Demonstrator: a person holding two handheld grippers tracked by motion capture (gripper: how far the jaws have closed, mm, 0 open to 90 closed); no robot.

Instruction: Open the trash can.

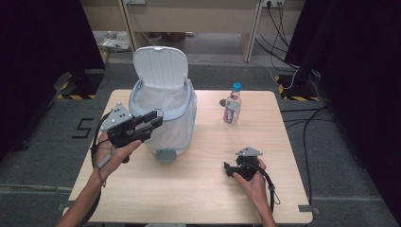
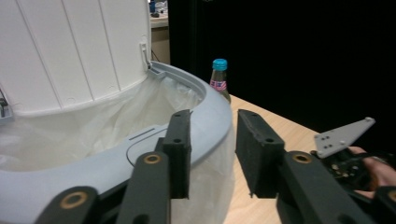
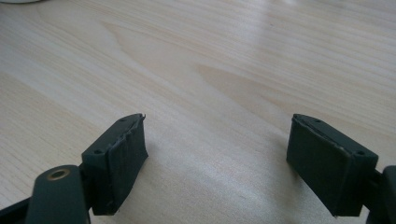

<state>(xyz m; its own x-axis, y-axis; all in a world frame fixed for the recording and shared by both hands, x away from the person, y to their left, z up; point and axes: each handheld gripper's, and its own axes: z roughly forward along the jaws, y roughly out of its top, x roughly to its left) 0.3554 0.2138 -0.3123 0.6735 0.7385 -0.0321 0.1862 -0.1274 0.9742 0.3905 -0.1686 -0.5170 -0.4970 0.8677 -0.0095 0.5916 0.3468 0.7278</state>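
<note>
Bin (image 1: pixel 165 113), lid raised, stands near the table's (image 1: pixel 198 198) far left corner. Left gripper (image 1: pixel 153 122) hovers at its rim, jaws partly apart, empty. Right gripper (image 1: pixel 228 169) rests near the right edge, jaws wide, empty.

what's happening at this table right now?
A person works two handheld grippers at a wooden table. The left gripper hovers at the rim of a grey bin with its lid up and a plastic liner inside; its jaws are apart with nothing between them. The right gripper rests low over bare table, jaws wide open and empty. A bottle with a blue cap stands upright beyond it, untouched.
</note>
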